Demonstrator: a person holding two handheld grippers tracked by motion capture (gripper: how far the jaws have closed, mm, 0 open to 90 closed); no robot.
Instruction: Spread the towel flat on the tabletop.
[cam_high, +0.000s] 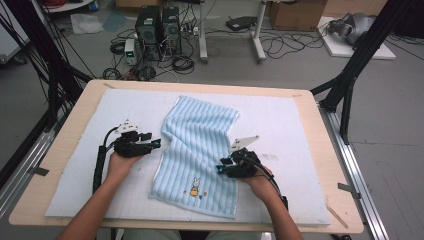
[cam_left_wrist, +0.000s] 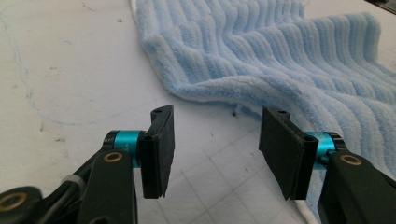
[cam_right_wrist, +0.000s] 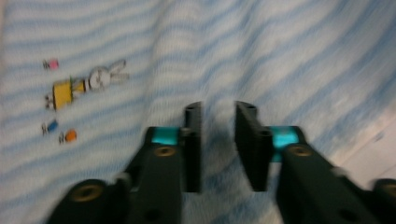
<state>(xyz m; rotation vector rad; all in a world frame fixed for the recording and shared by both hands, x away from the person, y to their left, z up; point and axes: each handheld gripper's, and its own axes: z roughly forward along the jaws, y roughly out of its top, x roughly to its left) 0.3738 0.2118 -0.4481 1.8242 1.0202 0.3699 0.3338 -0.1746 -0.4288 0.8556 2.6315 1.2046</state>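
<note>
Both the left gripper (cam_left_wrist: 215, 154) and right gripper (cam_right_wrist: 218, 144) are standing released beside the towel (cam_high: 200, 145), risking 1 layer bunching if they are pinching unevenly.

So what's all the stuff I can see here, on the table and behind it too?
towel: one, light blue with ribbed stripes, a little rabbit picture near its close end, lying rumpled in the middle of the mat
mat: one, white, covering most of the table top
table: one, pale wood
computer towers: two, black, on the floor behind the table, cables around them
cardboard box: one, brown, on the floor at the back
left gripper: one, black with teal parts, jaws open, just short of the towel's edge
right gripper: one, black with teal parts, jaws open over the towel
forearms: two, coming in from the bottom
</note>
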